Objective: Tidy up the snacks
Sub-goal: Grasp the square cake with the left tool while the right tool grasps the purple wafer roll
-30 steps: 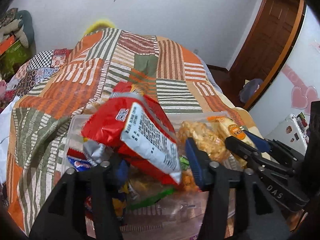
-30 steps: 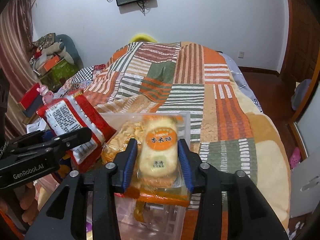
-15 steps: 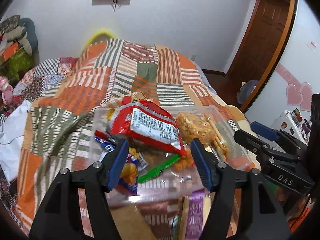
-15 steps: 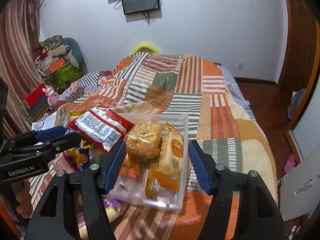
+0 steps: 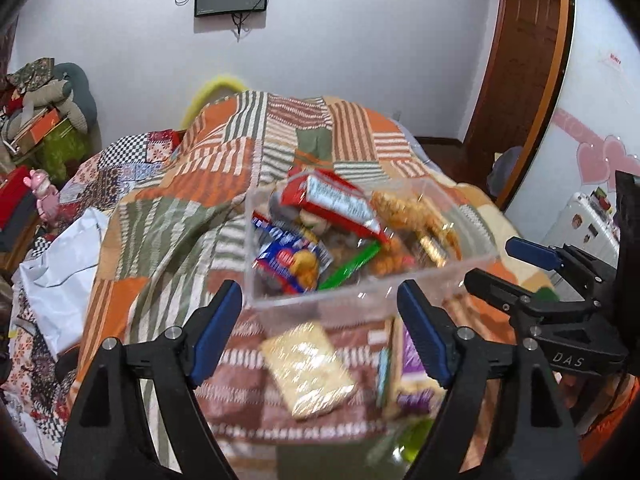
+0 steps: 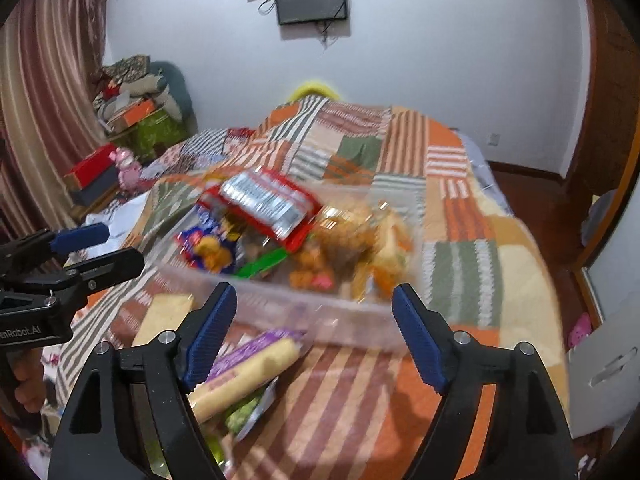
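Both claws, left claw (image 5: 320,332) and right claw (image 6: 314,334), have just been opened empty and drawn back from the clear bin (image 5: 360,296), where the red packet (image 5: 332,200), perched atop, could be tipped out.

One clear bin (image 5: 360,300) of snacks, contents too blurred to count — two packets on the quilt (image 5: 160,220) before it: pale cracker pack (image 5: 308,368), purple-wrapped roll (image 6: 244,372).

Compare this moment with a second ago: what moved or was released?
The left gripper let go of the red bag, the right gripper the cake packet; both now lie in the clear bin. Jaws have just been opening, nothing between them, and both pulled back. The bin stayed put on the quilt.
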### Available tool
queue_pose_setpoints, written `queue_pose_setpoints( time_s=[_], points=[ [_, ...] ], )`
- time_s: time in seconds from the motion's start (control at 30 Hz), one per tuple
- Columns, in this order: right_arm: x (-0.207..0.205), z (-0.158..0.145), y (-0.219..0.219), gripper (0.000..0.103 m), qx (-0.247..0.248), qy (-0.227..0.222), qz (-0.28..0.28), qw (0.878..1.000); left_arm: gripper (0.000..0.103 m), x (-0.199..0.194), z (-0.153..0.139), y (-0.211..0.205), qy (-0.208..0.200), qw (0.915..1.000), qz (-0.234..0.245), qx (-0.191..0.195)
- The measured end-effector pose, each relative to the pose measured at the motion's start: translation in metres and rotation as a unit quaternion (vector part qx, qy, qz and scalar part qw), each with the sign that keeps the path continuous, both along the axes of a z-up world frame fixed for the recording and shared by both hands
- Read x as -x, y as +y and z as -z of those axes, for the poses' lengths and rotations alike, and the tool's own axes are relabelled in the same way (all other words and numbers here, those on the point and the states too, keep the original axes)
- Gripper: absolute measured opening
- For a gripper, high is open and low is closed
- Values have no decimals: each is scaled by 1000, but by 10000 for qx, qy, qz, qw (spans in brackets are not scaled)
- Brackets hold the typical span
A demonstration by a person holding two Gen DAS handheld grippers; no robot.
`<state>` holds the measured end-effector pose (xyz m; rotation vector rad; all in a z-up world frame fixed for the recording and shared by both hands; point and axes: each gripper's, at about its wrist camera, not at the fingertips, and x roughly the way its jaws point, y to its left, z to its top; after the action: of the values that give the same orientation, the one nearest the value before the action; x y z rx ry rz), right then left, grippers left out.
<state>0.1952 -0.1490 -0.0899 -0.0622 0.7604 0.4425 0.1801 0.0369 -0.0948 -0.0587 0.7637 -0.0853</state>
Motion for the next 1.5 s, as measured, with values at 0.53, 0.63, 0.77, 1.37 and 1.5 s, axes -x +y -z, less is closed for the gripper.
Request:
queue_pose_setpoints(
  time_s=[0.53,0.63,0.77,1.37,1.5],
  points=[
    [11,49,35,78,439,585,-544,9958,80,22,36,15,382,9992,-99,65],
    [9,48,17,79,306,602,-368,9970,80,18,44,12,472,9988,-68,137],
    [9,46,-6,79,165,635,-142,9977,80,12,55,6,604,9980,-32,197],
    [8,50,-42,79,86,1000,284,9945,80,-9,94,4,999,9944,-158,311],
    [14,42,-27,79,-77,992,89,9950,74,-10,98,7,1009,9937,-118,466]
  ],
)
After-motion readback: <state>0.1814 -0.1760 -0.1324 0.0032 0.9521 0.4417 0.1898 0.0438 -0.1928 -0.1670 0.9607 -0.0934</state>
